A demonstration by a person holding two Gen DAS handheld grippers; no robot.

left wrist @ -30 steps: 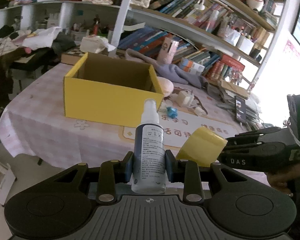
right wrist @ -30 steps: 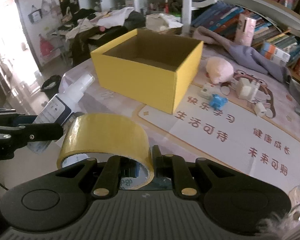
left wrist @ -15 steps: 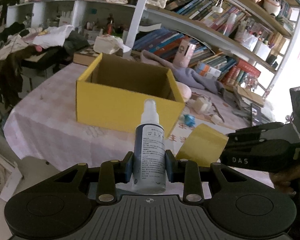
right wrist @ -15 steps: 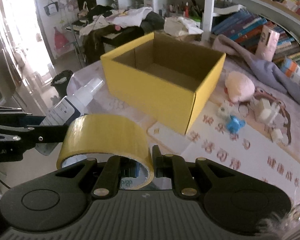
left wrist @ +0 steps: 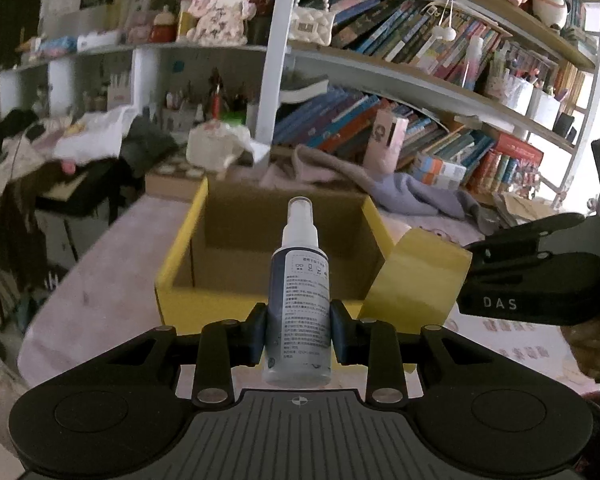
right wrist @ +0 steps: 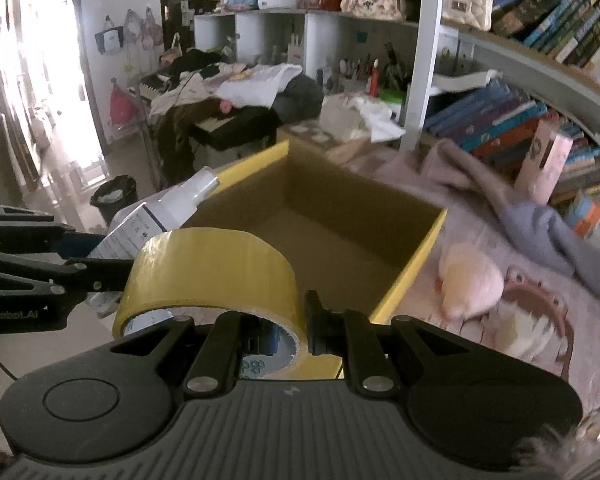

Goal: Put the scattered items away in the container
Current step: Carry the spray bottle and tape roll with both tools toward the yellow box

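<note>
While both hands hung near the box, my left gripper (left wrist: pixel 298 330) clamped the spray bottle (left wrist: pixel 299 300) low on its body: light, slick plastic, upright, likely to slip. My right gripper (right wrist: pixel 288 330) pinched the wall of the yellow tape roll (right wrist: pixel 212 268), stiff and light. Beyond, the yellow box (right wrist: pixel 408 276) stood open, apparently empty.

The open yellow cardboard box (right wrist: pixel 404 276) at the centre of the right wrist view has a bare brown floor and nothing over its mouth. Its walls edge the way in. Right of it on the bench (right wrist: pixel 540 332), a pink plush toy (right wrist: pixel 468 280) and a grey cloth (right wrist: pixel 540 232) crowd the surface; tall bookshelves (left wrist: pixel 420 80) close the upper frame.
</note>
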